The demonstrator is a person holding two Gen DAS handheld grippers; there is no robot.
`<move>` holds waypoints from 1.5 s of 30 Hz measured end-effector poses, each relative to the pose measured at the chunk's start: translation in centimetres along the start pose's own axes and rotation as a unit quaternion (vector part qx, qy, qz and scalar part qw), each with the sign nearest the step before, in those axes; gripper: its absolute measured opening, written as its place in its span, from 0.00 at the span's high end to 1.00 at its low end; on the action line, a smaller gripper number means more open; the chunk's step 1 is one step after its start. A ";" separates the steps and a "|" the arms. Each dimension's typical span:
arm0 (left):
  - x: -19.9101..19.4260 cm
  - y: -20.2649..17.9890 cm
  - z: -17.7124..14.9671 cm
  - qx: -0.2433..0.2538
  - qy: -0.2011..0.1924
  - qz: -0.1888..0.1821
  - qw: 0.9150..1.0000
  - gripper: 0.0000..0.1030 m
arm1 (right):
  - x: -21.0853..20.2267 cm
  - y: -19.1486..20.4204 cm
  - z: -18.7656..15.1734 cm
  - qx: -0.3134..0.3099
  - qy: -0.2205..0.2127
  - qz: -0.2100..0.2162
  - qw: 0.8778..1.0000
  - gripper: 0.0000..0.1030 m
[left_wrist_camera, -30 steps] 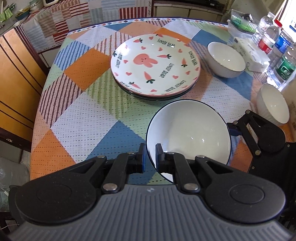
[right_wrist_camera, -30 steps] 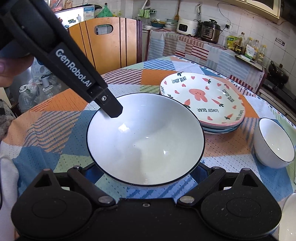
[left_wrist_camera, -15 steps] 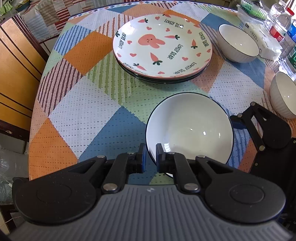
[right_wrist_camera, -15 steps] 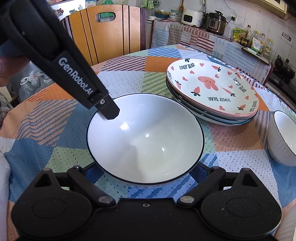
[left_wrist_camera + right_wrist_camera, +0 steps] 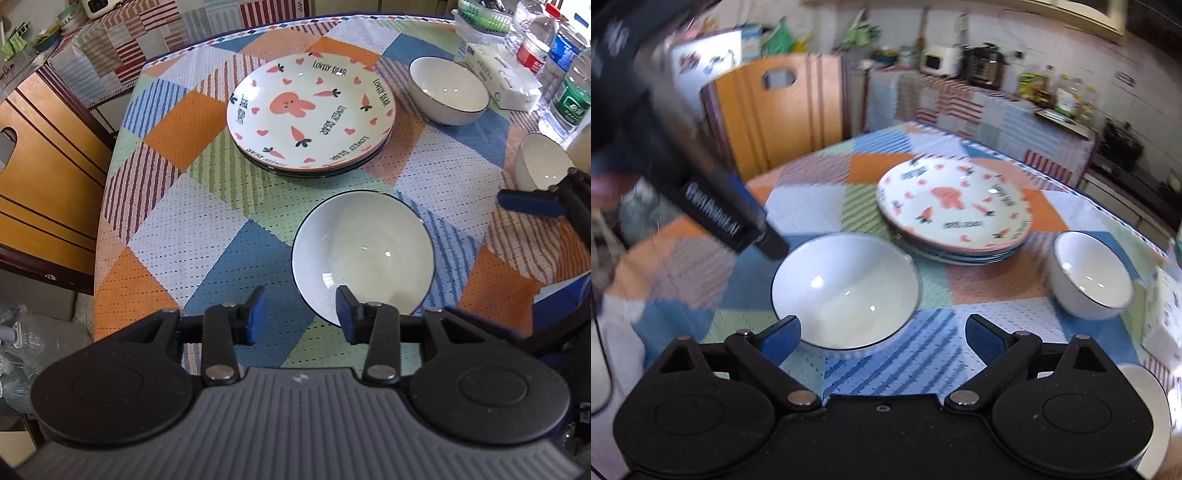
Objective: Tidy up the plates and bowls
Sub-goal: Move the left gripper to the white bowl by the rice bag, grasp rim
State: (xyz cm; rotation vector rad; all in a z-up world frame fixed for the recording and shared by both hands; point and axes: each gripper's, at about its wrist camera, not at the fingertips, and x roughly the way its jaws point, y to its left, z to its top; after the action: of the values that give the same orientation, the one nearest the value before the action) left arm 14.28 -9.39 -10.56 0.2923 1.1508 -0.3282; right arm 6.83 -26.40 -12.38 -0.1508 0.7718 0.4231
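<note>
A wide white bowl (image 5: 364,254) sits on the patchwork tabletop (image 5: 236,236), just in front of a stack of bunny plates (image 5: 312,114). The left gripper (image 5: 297,314) hovers w/ fingers spread, empty, one pad over the bowl's near rim. The right gripper (image 5: 882,338), also wide open, holds nothing; blurred view, apparently clear of the bowl. Two smaller bowls (image 5: 448,90) stand to the right.

You have bare desk (image 5: 155,229) on the left; the wide bowl (image 5: 362,254) blocks the near centre, the plate stack (image 5: 310,114) sits beyond, and two small bowls (image 5: 448,90) and bottles (image 5: 569,99) crowd the right.
</note>
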 end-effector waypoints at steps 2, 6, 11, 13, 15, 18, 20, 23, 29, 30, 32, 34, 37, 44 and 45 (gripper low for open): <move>-0.9 -0.5 0.1 0.005 -0.003 -0.005 1.000 0.59 | -1.7 -1.1 0.1 0.024 -0.009 -0.002 1.000 0.05; -2.5 -1.7 0.4 0.016 -0.012 -0.015 1.000 0.52 | -4.5 -3.3 -0.4 0.064 -0.016 -0.022 0.998 0.05; -4.2 -3.7 0.7 0.039 -0.023 -0.027 0.999 0.48 | -7.0 -5.9 -1.8 0.114 -0.018 -0.047 0.992 0.05; -4.8 -4.7 1.0 0.048 -0.026 -0.033 0.998 0.47 | -7.9 -6.8 -2.1 0.131 -0.011 -0.057 0.990 0.05; -5.3 -5.5 1.3 0.054 -0.028 -0.039 0.997 0.46 | -8.6 -7.6 -2.4 0.142 0.000 -0.065 0.988 0.05; -5.7 -6.8 1.8 0.061 -0.034 -0.046 0.996 0.43 | -9.6 -8.4 -3.0 0.142 0.008 -0.076 0.987 0.05; -6.0 -7.8 2.0 0.064 -0.049 -0.046 0.996 0.39 | -10.2 -8.9 -3.7 0.139 0.011 -0.090 0.986 0.05; -6.2 -9.5 2.4 0.081 -0.063 -0.045 0.994 0.33 | -9.9 -9.6 -4.8 0.143 0.021 -0.107 0.984 0.04; -4.8 -12.6 3.7 0.089 -0.066 -0.068 0.992 0.24 | -7.3 -11.1 -7.1 0.144 0.045 -0.134 0.979 0.04; -4.4 -13.2 3.9 0.090 -0.069 -0.071 0.991 0.23 | -6.8 -11.3 -7.5 0.144 0.051 -0.140 0.978 0.04; -3.5 -14.3 4.5 0.094 -0.074 -0.076 0.990 0.22 | -5.6 -11.7 -8.3 0.139 0.063 -0.151 0.977 0.04; -2.2 -15.5 5.1 0.093 -0.076 -0.082 0.989 0.19 | -4.6 -12.0 -8.9 0.133 0.068 -0.160 0.976 0.04; -0.3 -17.0 6.1 0.091 -0.076 -0.103 0.988 0.19 | -3.2 -11.5 -9.2 0.106 0.078 -0.159 0.978 0.04; 3.8 -19.6 7.9 0.066 -0.056 -0.155 0.984 0.21 | -1.2 -12.4 -9.3 0.141 0.086 -0.185 0.969 0.04; 4.5 -20.1 8.1 0.063 -0.051 -0.162 0.983 0.22 | -1.0 -12.8 -9.4 0.155 0.085 -0.186 0.967 0.04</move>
State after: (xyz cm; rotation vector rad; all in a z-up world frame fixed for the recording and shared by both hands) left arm 14.74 -31.37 -12.82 0.1946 1.0771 -0.6969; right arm 5.59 -40.99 -18.62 -0.0371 0.9471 -0.0695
